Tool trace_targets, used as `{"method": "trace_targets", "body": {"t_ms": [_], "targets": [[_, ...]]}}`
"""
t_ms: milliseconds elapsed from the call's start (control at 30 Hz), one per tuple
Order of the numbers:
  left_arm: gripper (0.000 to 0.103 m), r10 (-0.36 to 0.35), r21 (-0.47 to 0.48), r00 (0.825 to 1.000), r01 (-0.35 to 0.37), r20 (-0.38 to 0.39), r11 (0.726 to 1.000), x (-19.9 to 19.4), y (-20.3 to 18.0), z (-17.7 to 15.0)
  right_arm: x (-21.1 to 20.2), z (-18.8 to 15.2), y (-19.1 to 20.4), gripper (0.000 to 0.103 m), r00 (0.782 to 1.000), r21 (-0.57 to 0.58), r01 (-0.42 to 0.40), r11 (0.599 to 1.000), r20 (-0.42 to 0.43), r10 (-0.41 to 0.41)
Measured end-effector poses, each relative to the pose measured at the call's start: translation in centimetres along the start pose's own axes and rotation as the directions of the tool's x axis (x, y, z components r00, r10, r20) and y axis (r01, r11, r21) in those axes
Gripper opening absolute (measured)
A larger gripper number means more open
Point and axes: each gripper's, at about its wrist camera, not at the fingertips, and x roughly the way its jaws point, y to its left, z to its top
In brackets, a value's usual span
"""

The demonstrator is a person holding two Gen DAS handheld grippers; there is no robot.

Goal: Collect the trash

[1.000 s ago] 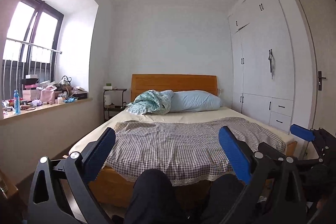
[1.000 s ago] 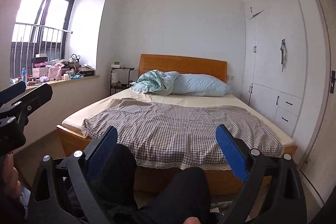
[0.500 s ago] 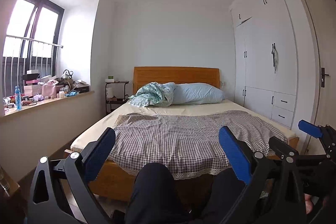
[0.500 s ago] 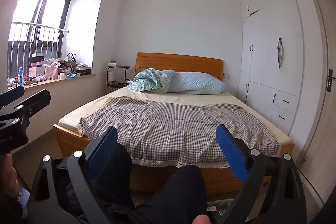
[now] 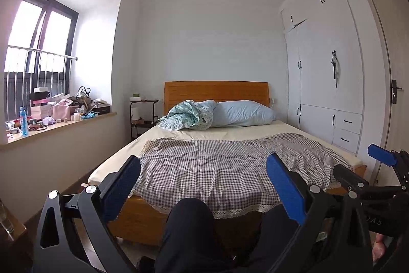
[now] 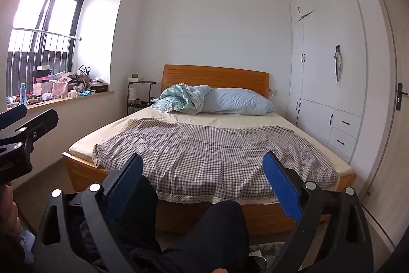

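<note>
Left gripper: fingers apart, empty, aimed at bed.
Right gripper: fingers apart, empty, above person's knees.

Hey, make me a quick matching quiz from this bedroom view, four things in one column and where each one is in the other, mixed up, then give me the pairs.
Things:
1. blue bottle
2. checked blanket
3. light blue pillow
4. small black side table

Places:
A. at the head of the bed, against the headboard
B. on the cluttered window sill
C. between the bed and the window wall
D. spread over the foot half of the bed

Pairs: 1-B, 2-D, 3-A, 4-C
</note>
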Motion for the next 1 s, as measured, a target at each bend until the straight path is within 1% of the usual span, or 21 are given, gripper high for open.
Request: {"method": "trace_targets", "body": {"t_ms": [367,833,1000], "targets": [[0.095,0.007,0.002,1.000,-0.007,-0.003,1.000,-0.05,-0.13,-0.04,-0.11,0.14,-0.35,0.091,1.000,0.006,0.006,1.000,0.005,-0.006],[0.095,0.010,0.000,1.000,-0.010,-0.007,1.000,-0.18,-0.26,-0.04,0.08,0.17,-0.51,0.091,1.000,0.014,-0.008,1.000,-0.008,0.008],[0.095,0.012,-0.001,1.000,-0.012,-0.008,1.000,-0.24,-0.30,-0.04,-0.15,0.05,-0.46,0.091,1.000,-0.002,0.007,1.000,0.004,-0.007]]}}
